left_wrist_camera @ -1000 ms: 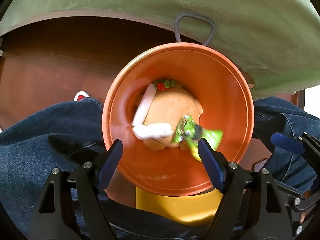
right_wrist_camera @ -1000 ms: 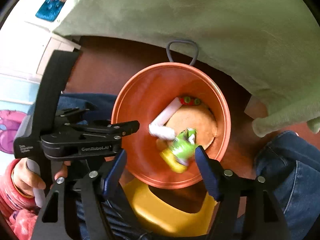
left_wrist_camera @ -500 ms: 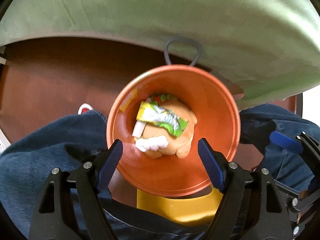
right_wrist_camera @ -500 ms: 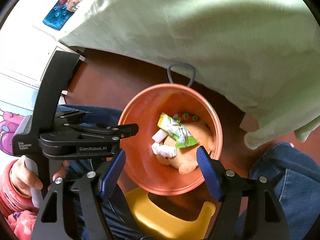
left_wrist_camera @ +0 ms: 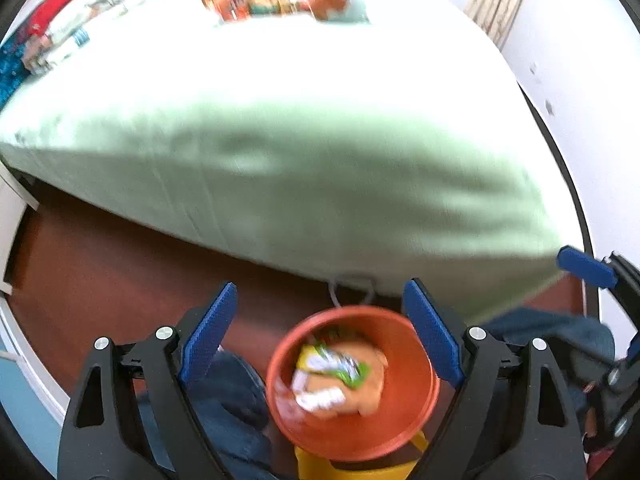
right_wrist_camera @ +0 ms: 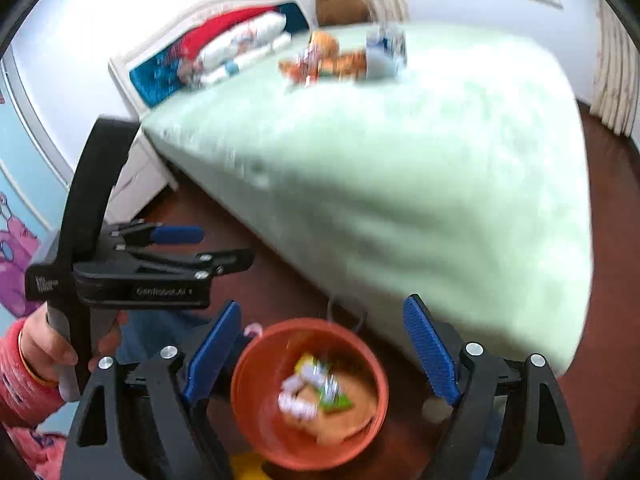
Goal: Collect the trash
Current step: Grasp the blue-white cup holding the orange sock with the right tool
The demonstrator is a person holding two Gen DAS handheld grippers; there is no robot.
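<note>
An orange bucket (left_wrist_camera: 412, 412) (right_wrist_camera: 256, 420) sits low in both wrist views. Inside it lie a yellow-green wrapper (left_wrist_camera: 336, 364) (right_wrist_camera: 326, 386) and crumpled white paper (left_wrist_camera: 318, 398) (right_wrist_camera: 294, 402). My left gripper (left_wrist_camera: 319, 284) hovers well above the bucket, its jaws opening with nothing between them. My right gripper (right_wrist_camera: 323, 301) hangs above it too, jaws opening and empty. Several colourful packets (left_wrist_camera: 276, 0) (right_wrist_camera: 340, 60) lie blurred at the far end of the green bed (left_wrist_camera: 320, 140) (right_wrist_camera: 400, 160).
The bucket rests on a yellow stool (left_wrist_camera: 352, 470) between a person's jeans-clad legs (left_wrist_camera: 224, 404). A hand (right_wrist_camera: 44, 352) in a red sleeve holds the left gripper's black body (right_wrist_camera: 140, 280). Dark wooden floor (left_wrist_camera: 120, 264) runs beside the bed; pillows (right_wrist_camera: 240, 40) line the headboard.
Both grippers rose and tipped upward, so the bucket shrank low in view and the bed top appeared. The wrapper tumbled and settled in the bucket. Both pairs of jaws spread wider.
</note>
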